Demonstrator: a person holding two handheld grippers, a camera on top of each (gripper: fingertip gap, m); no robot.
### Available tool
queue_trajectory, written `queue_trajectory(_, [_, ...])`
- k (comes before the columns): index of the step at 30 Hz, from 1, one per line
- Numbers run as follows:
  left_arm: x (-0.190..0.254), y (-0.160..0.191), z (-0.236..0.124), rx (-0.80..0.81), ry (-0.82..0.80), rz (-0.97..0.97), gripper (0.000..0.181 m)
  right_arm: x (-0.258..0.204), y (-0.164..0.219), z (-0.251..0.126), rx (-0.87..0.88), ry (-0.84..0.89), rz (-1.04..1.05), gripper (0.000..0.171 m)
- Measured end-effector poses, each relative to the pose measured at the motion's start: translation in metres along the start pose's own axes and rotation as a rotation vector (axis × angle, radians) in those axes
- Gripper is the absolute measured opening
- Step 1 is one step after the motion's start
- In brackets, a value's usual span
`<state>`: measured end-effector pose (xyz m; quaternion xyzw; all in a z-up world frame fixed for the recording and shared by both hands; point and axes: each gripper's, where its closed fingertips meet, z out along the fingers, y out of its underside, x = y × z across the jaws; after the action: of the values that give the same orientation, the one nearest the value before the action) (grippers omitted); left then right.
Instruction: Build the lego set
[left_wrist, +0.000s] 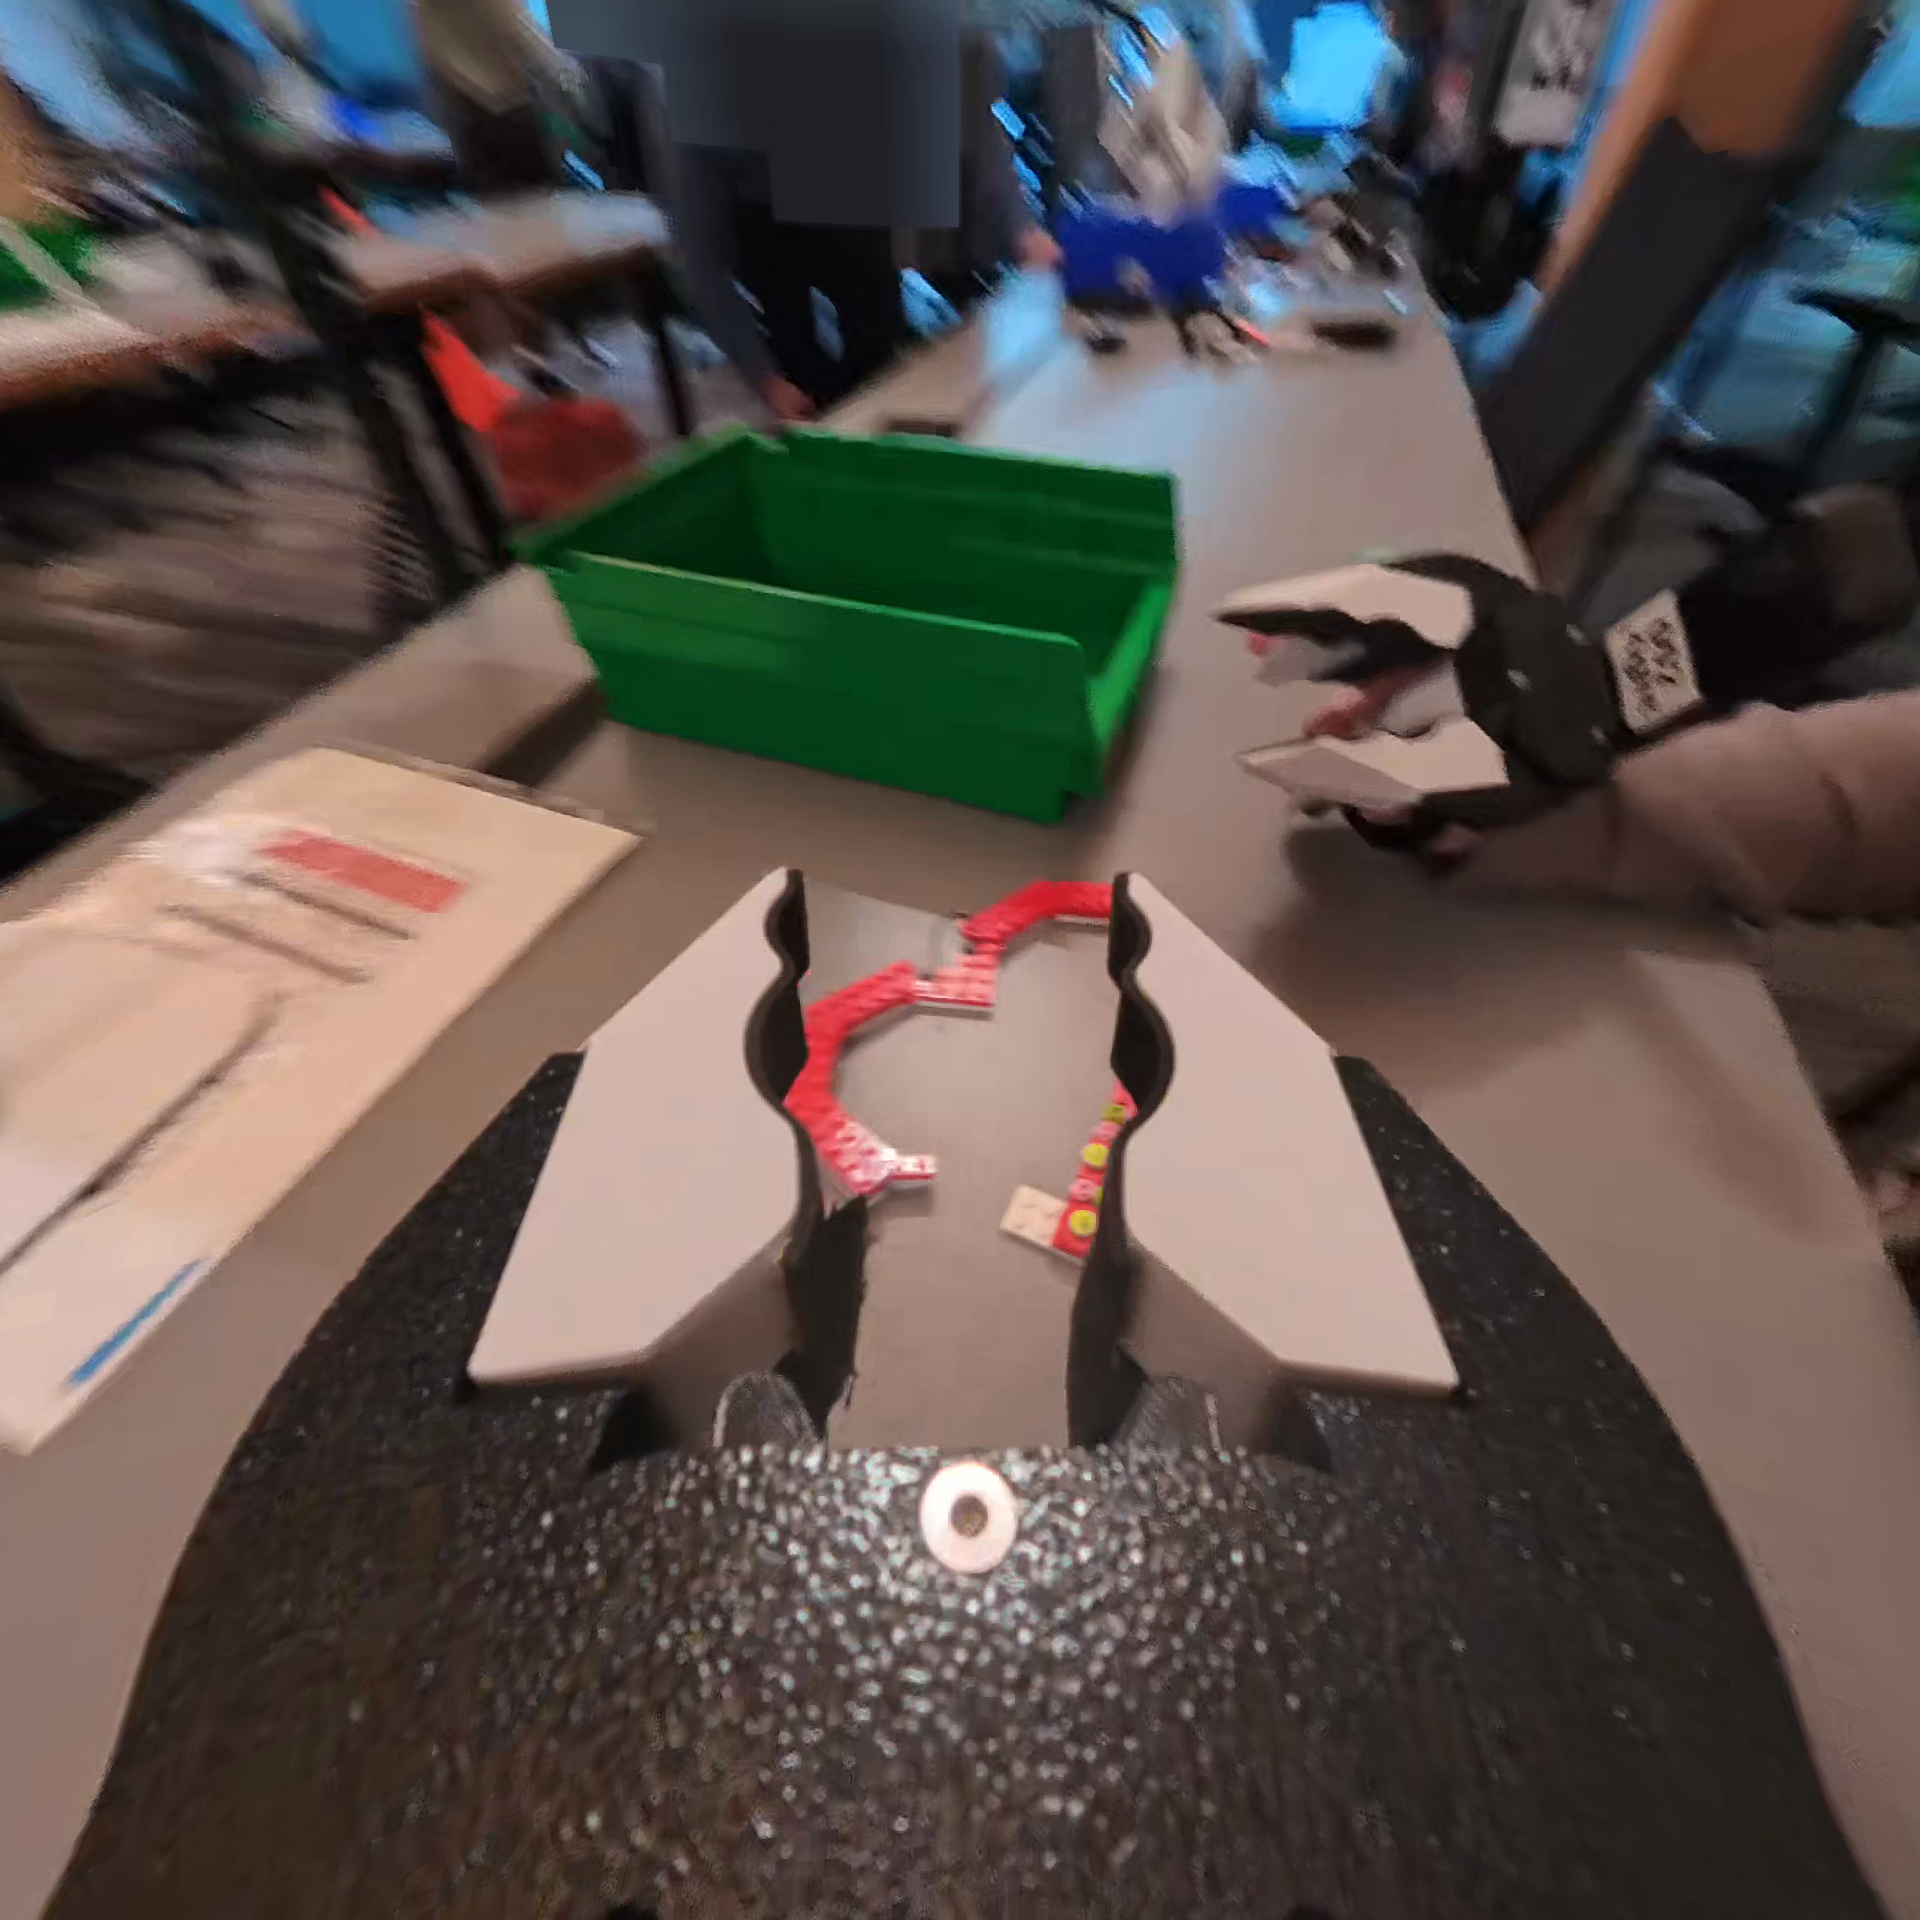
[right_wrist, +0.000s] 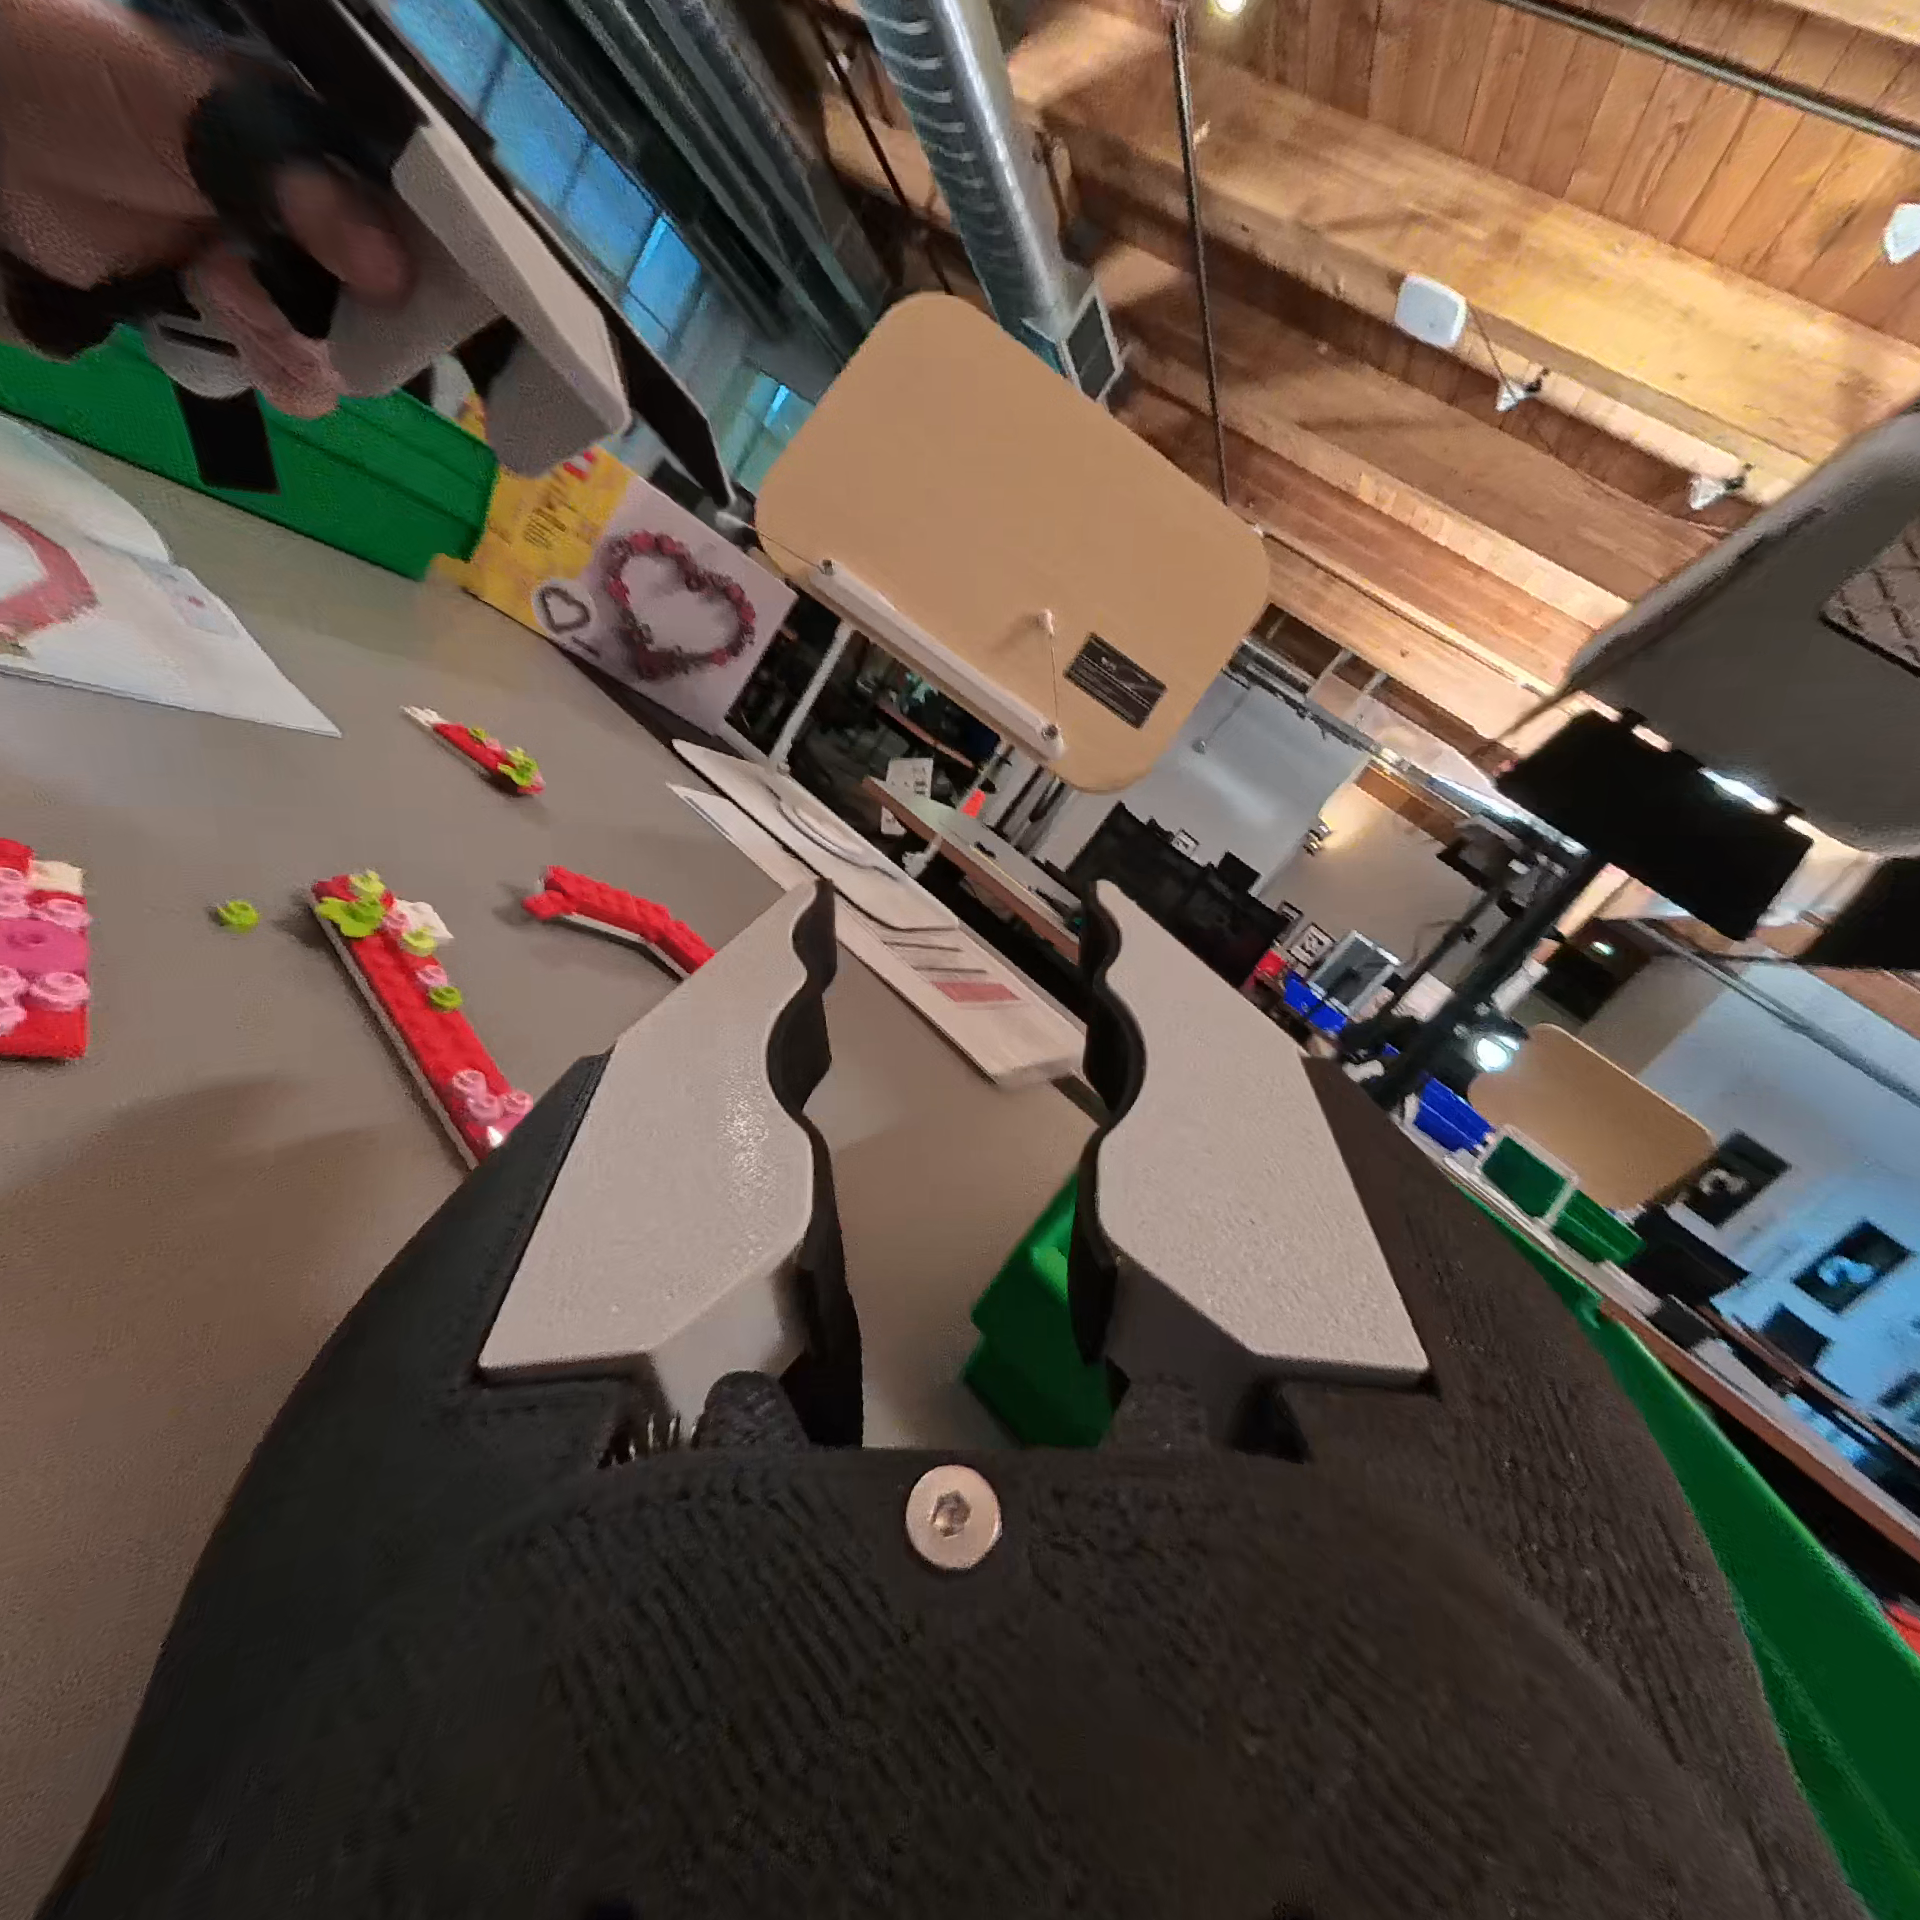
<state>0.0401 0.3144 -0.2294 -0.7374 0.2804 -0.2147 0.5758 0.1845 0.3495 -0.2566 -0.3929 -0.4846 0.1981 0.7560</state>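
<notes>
My left gripper (left_wrist: 958, 894) is open and empty above the grey table (left_wrist: 1403, 1091). A curved red Lego frame piece (left_wrist: 883, 1049) lies on the table between its fingers, and a red strip with lime studs (left_wrist: 1089, 1184) lies by the right finger. My right gripper (right_wrist: 961, 904) is open and empty, low over the table; it also shows in the left wrist view (left_wrist: 1351, 696). To its left lie a red strip with lime and pink studs (right_wrist: 416, 997), a curved red piece (right_wrist: 623, 914), a short red strip (right_wrist: 483, 753), a loose lime stud (right_wrist: 237, 914) and a pink-and-red plate (right_wrist: 36, 956).
A green bin (left_wrist: 883, 623) stands beyond the red frame. Another green bin (right_wrist: 1039, 1320) sits under my right gripper. A sheet of paper (left_wrist: 260, 987) lies at the left. The Lego box with a heart picture (right_wrist: 665, 603) and an open booklet (right_wrist: 125, 644) are at the back. The left wrist view is blurred. The pink-and-red plate (right_wrist: 36, 956) is about equally far from each gripper, around 15 cm.
</notes>
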Motion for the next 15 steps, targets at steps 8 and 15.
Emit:
queue_trajectory(8, [-0.035, 0.032, -0.1, 0.27, -0.486, 0.076, 0.055, -0.031, -0.002, 0.042, 0.059, -0.127, -0.038, 0.042])
queue_trajectory(15, [-0.055, 0.038, -0.156, 0.343, -0.65, 0.131, 0.053, -0.027, -0.002, 0.071, 0.088, -0.087, -0.018, 0.039])
